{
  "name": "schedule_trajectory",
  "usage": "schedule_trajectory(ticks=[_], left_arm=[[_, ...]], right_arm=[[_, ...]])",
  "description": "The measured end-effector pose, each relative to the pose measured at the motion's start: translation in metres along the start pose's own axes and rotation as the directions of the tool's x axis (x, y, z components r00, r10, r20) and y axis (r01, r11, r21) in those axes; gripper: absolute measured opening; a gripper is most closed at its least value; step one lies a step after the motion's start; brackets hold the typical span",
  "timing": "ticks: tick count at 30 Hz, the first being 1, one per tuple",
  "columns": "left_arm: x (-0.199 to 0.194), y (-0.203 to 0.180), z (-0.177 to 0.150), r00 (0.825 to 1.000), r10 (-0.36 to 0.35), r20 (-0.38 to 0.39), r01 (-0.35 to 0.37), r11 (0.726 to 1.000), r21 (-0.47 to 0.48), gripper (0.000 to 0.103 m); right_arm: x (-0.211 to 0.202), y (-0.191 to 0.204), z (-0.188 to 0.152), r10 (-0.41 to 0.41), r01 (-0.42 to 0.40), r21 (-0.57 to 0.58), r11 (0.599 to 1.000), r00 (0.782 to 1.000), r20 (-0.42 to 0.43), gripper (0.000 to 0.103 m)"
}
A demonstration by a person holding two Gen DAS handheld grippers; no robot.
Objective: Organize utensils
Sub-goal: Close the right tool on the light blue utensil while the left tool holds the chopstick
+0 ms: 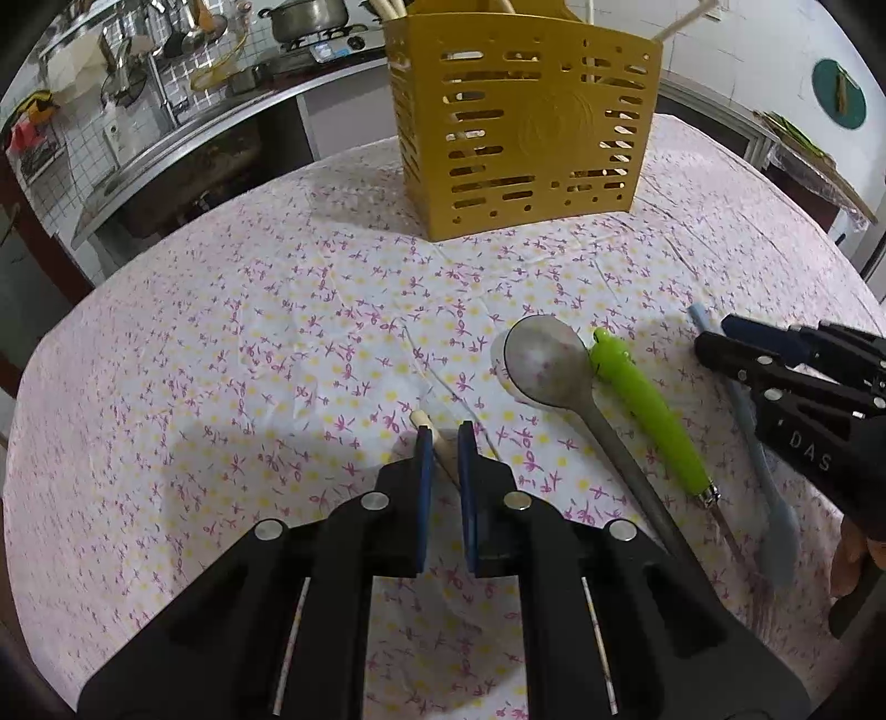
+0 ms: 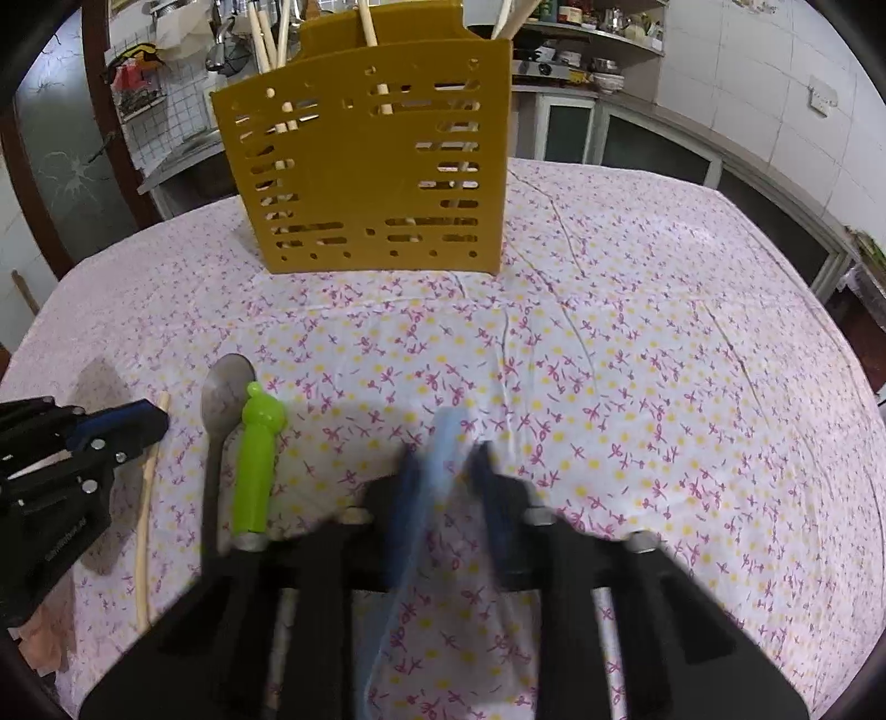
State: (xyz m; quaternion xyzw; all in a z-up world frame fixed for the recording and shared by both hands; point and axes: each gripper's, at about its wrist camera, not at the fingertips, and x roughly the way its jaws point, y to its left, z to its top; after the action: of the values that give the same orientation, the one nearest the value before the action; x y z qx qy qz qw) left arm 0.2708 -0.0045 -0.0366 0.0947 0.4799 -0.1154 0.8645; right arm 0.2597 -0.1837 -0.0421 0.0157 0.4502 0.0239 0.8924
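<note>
- In the left wrist view the left gripper (image 1: 443, 437) sits at 6 o'clock, its blue-padded jaws closed on a thin pale wooden chopstick (image 1: 429, 426) whose blunt tip pokes out just past the pads.
- From the right wrist view, that chopstick runs long and slim across the cloth, slightly bowed, toward 7 o'clock.
- The right gripper (image 2: 443, 459), at 6 o'clock in its own view and blurred, has its jaws drawn in on a pale blue utensil handle (image 2: 446, 443); the handle is flat and narrow, and its end reaches just beyond the pads.
- Between the two grippers lie a metal spoon (image 1: 545, 363), dull grey with an oval bowl facing up, and touching its right side a bright green handle (image 1: 645, 412) with a small frog-like head and a metal ferrule at its near end.
- All of these rest on a white tablecloth (image 1: 221, 360) printed with pink sprigs and yellow dots.
- Farther off, at 12 o'clock, a mustard-yellow slotted utensil holder (image 1: 523, 138) stands upright on the cloth with several pale chopsticks (image 2: 266, 39) sticking out of its top.
- Behind it, at 11 o'clock in the left view, a steel pot (image 1: 304, 19) sits on a kitchen counter.
</note>
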Motion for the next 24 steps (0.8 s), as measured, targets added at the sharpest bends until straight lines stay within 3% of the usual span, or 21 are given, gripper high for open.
schedule_trajectory(ticks=[3, 16, 24], left_arm=[[-0.001, -0.001, 0.001, 1.0, -0.001, -0.022, 0.0, 0.999, -0.036, 0.008], [0.005, -0.018, 0.01, 0.989, 0.072, -0.13, -0.08, 0.995, -0.063, 0.008], [-0.005, -0.011, -0.004, 0.998, 0.048, -0.044, -0.055, 0.983, -0.174, 0.007]], right_arm=[[-0.001, -0.008, 0.002, 0.03, -0.03, 0.01, 0.999, 1.0, -0.009, 0.007], [0.005, -0.007, 0.007, 0.069, -0.07, -0.033, 0.997, 0.997, -0.047, 0.008], [-0.005, -0.022, 0.0, 0.166, -0.166, 0.0, 0.986, 0.985, 0.047, 0.007]])
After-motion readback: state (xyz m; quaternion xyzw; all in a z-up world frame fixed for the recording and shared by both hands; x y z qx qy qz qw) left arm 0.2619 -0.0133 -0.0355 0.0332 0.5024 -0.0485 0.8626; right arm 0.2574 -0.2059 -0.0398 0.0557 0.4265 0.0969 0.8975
